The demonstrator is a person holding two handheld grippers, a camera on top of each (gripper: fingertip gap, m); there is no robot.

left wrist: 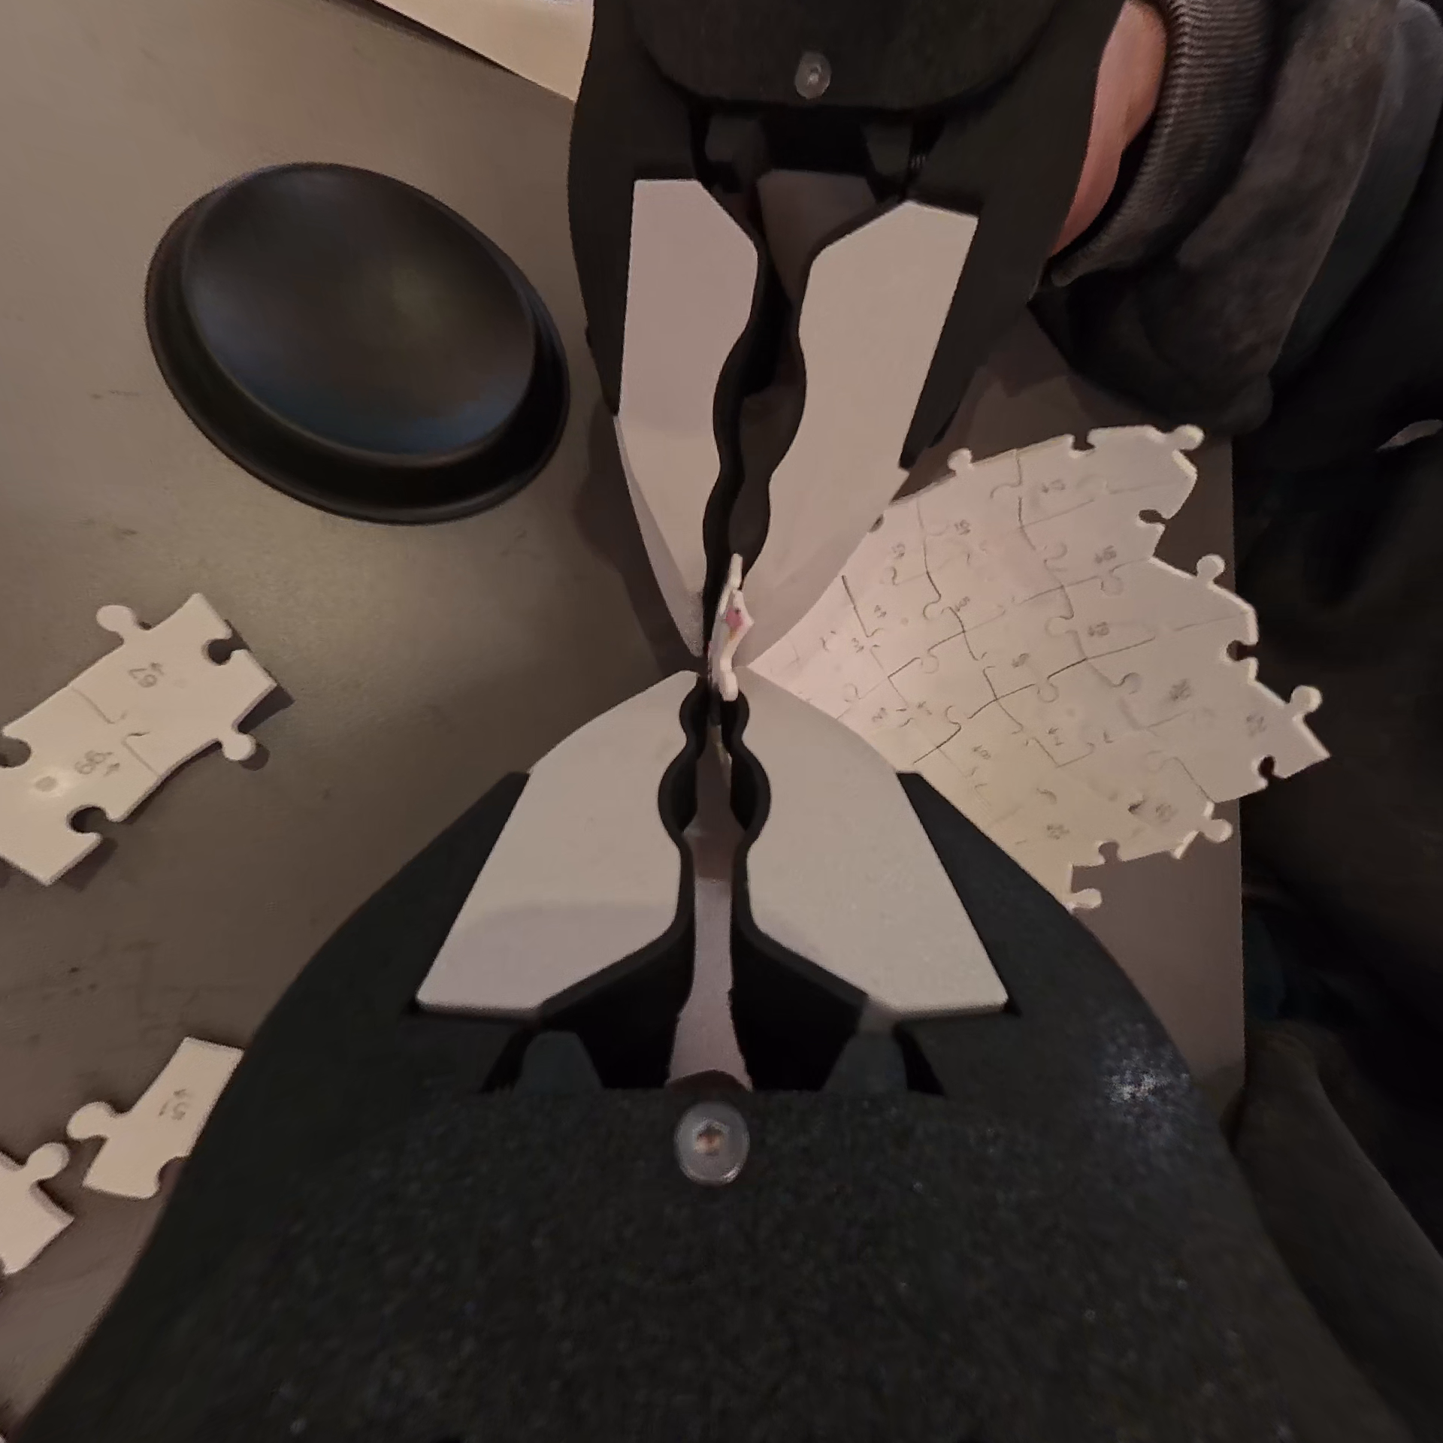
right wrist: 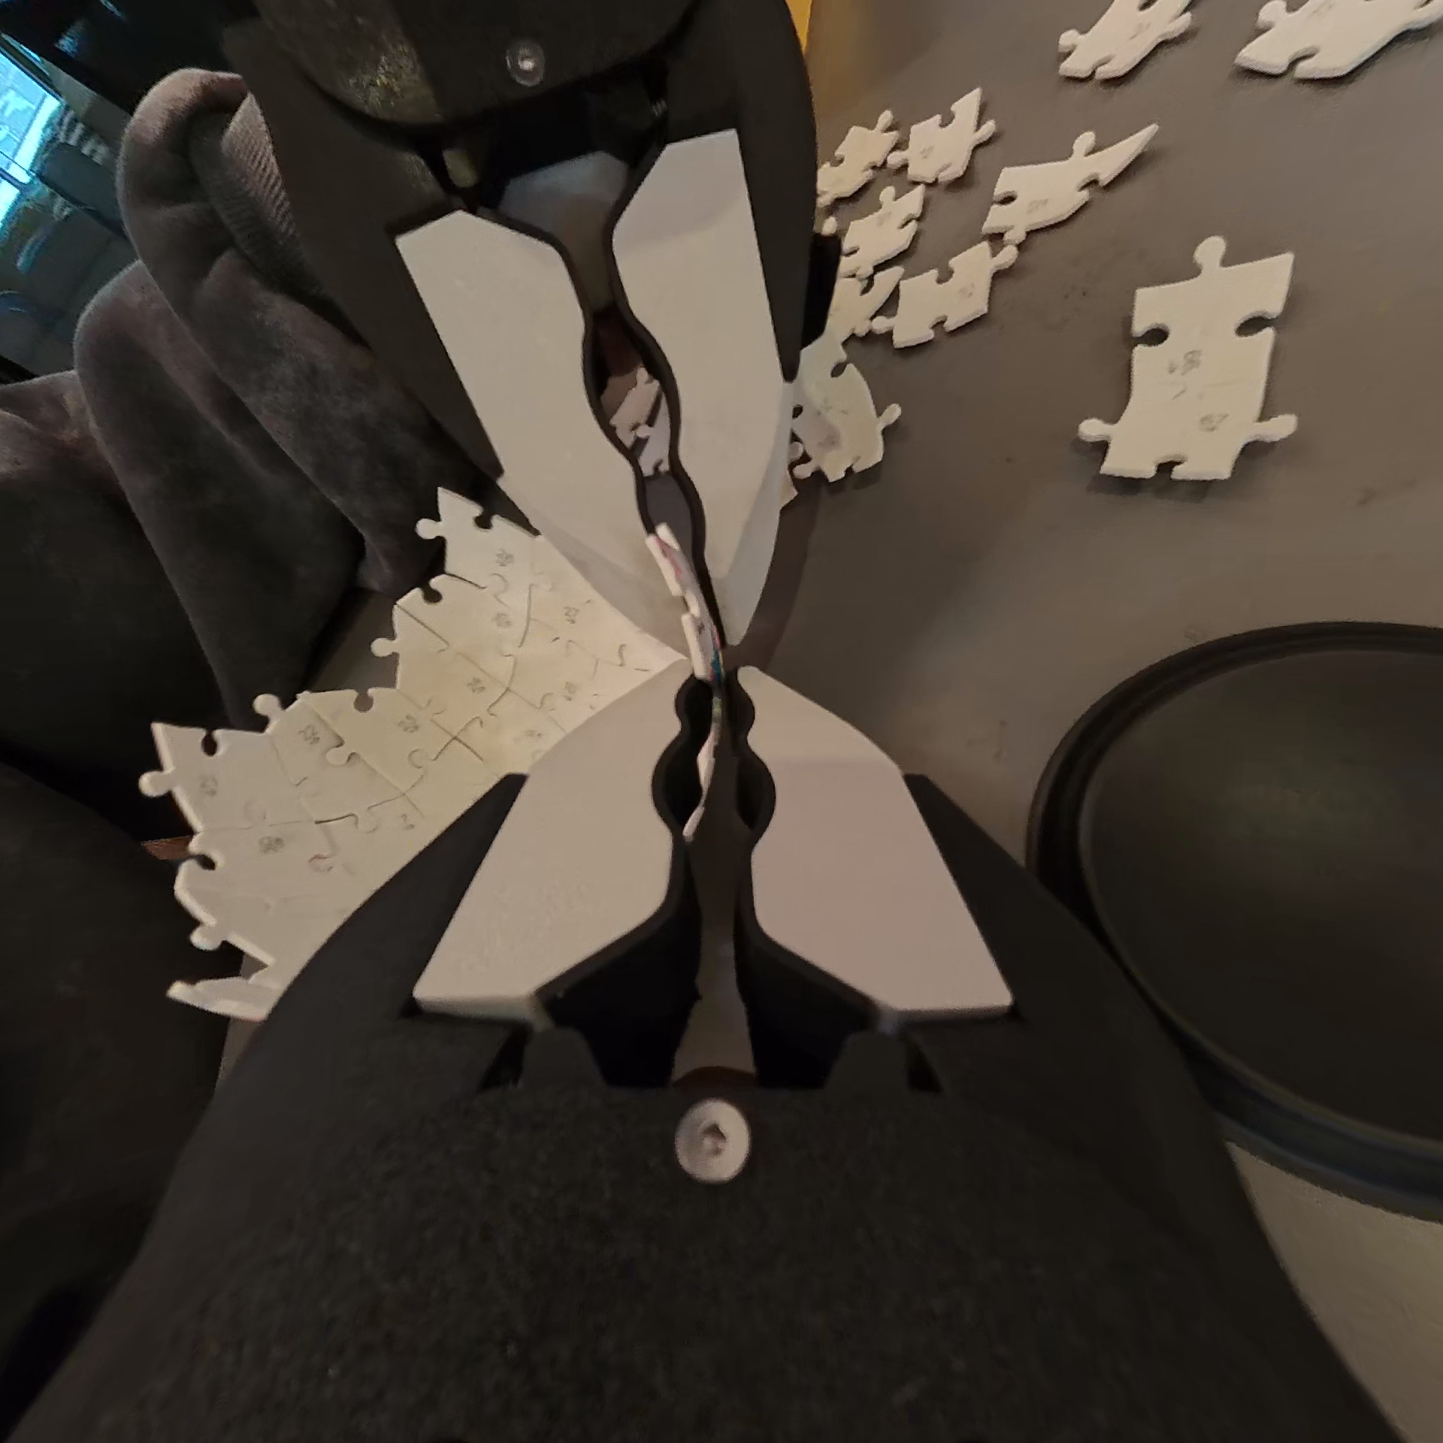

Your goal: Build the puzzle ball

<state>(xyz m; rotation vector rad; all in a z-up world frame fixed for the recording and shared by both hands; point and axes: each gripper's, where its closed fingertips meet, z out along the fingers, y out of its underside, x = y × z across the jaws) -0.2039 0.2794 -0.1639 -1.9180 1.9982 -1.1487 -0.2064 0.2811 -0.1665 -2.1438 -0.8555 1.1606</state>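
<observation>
Each camera sits on its gripper and looks forward along the two fingers, down toward the dark table point(left wrist: 406, 625) at close range. The left wrist view faces the right gripper point(left wrist: 730, 625) tip to tip; the right wrist view faces the left gripper point(right wrist: 707, 625) likewise. Both views share the assembled puzzle section point(left wrist: 1054, 664) (its pale underside) and the black dish point(right wrist: 1265, 874).

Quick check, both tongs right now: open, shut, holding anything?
Left tongs: shut on the edge of the assembled puzzle section.
Right tongs: shut on the same section's edge, tip to tip with the left.
</observation>
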